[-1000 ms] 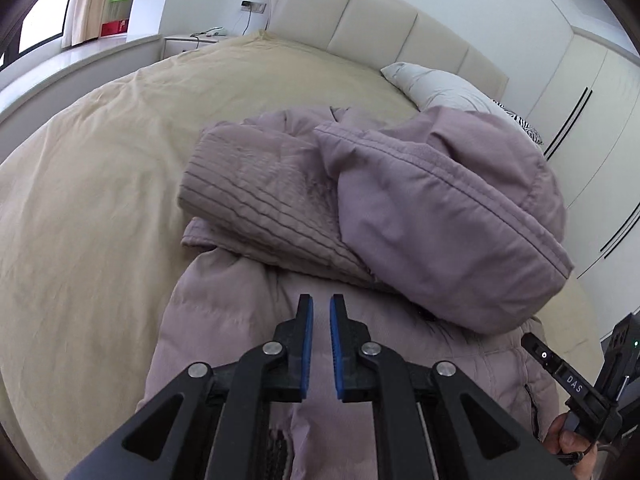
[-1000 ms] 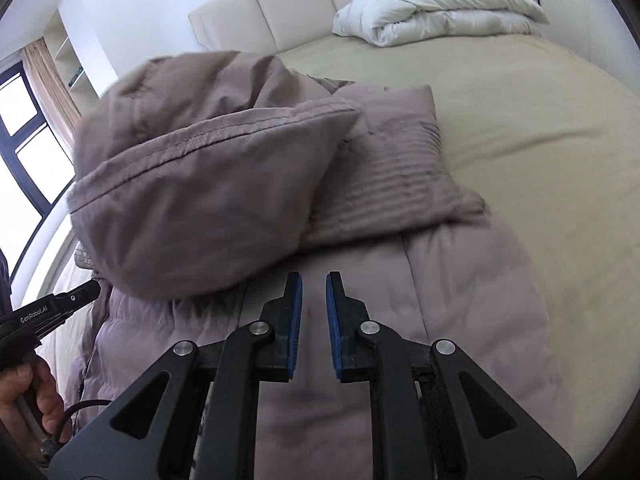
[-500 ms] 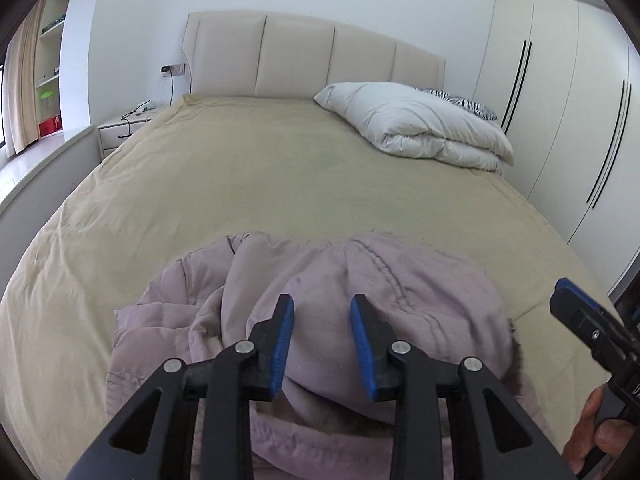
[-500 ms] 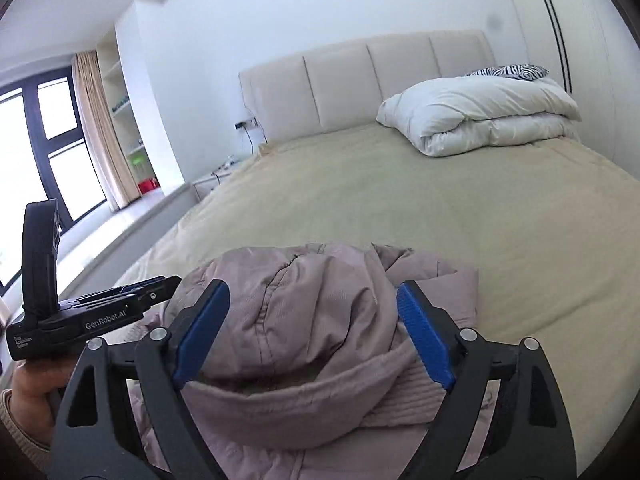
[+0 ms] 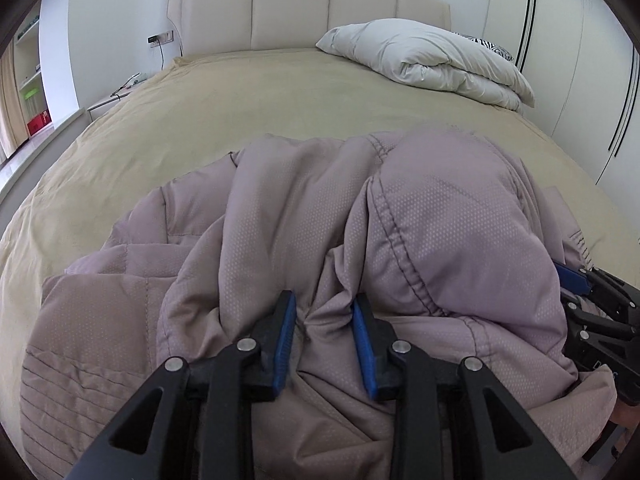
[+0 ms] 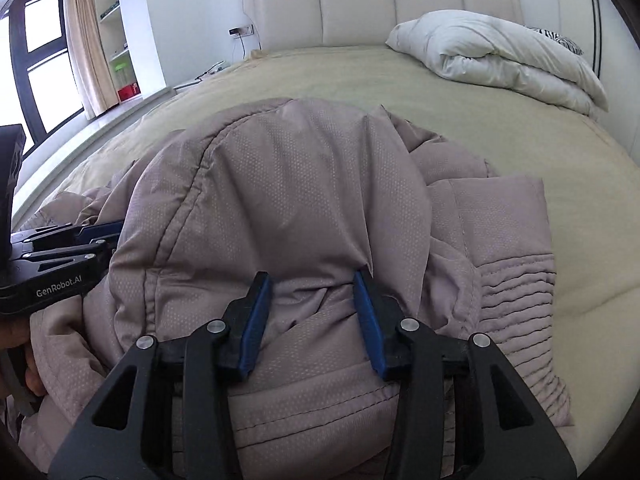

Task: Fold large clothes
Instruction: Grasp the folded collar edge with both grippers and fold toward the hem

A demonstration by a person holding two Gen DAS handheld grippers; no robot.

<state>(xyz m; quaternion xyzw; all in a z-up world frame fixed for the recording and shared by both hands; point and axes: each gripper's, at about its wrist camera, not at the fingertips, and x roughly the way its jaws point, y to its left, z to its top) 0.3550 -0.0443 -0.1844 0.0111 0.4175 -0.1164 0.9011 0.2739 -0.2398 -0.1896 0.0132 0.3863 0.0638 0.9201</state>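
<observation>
On the bed, both my left tool and right tool sit half-closed around puffy jacket folds, not clenched, so slick fabric may slip out.

Lighting is bright, even daylight, entering from the window at left, where panes are overexposed. Shadows are soft. Both views are sharp, with strong fisheye bending and dark vignetting at the corners.

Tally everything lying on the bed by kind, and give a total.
Mauve quilted hooded jacket: 1
White folded duvet: 1
Zebra-print pillow: 1
Total: 3
</observation>
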